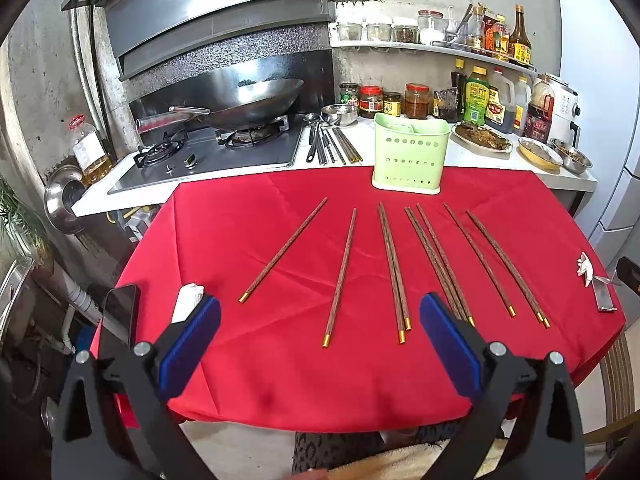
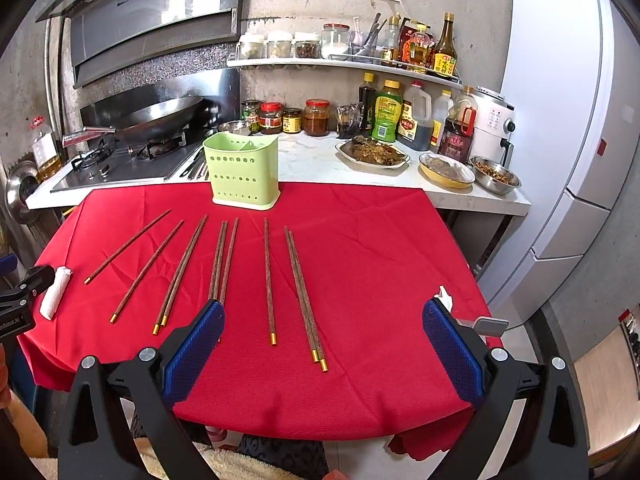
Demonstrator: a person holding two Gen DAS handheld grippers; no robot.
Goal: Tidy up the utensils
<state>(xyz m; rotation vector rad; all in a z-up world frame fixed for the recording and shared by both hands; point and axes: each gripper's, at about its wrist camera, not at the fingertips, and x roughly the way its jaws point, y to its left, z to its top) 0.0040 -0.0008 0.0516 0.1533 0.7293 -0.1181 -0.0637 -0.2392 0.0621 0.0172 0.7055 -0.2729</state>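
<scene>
Red tablecloth (image 1: 280,344), brown gold-tipped chopsticks (image 1: 341,276), pale green hole-dotted holder (image 1: 408,156), blue-padded black gripper (image 2: 323,344).

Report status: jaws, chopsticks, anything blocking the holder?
Left gripper, right gripper open, empty. Chopsticks flat on cloth. Holder upright, path clear.

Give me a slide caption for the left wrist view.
Open left gripper hovers over brown wooden chopsticks fanned across red tablecloth, green perforated plastic holder behind.
</scene>
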